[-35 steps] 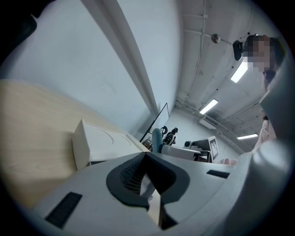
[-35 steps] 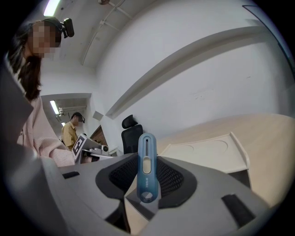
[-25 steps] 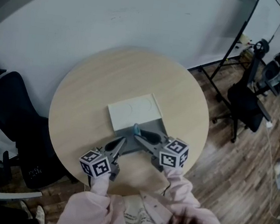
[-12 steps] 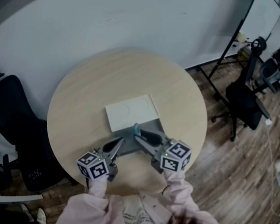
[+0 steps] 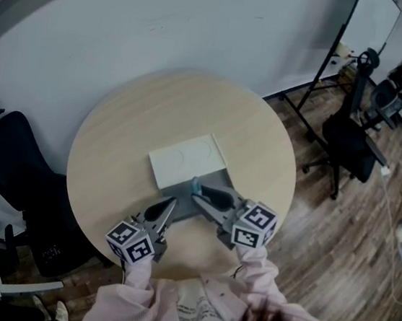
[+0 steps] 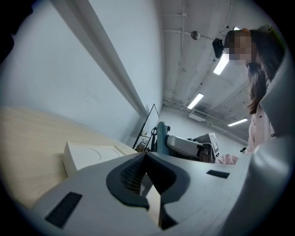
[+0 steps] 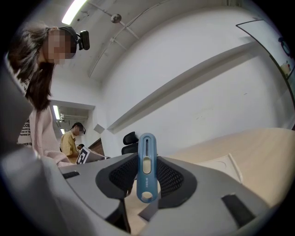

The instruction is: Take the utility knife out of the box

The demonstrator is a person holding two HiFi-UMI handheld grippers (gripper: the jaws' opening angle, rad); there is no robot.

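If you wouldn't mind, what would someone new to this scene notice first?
The blue utility knife catches the eye first, pinched crosswise between the pads of the right gripper over the open grey box. The box's white lid lies flat just behind it on the round wooden table. The left gripper, jaws together, sits at the box's left end.

A flat white lid (image 5: pixel 185 160) lies on the round wooden table (image 5: pixel 116 138), behind an open grey box (image 5: pixel 215 177). Over the box, a blue utility knife (image 7: pixel 147 170) sits in the right gripper (image 5: pixel 198 193).
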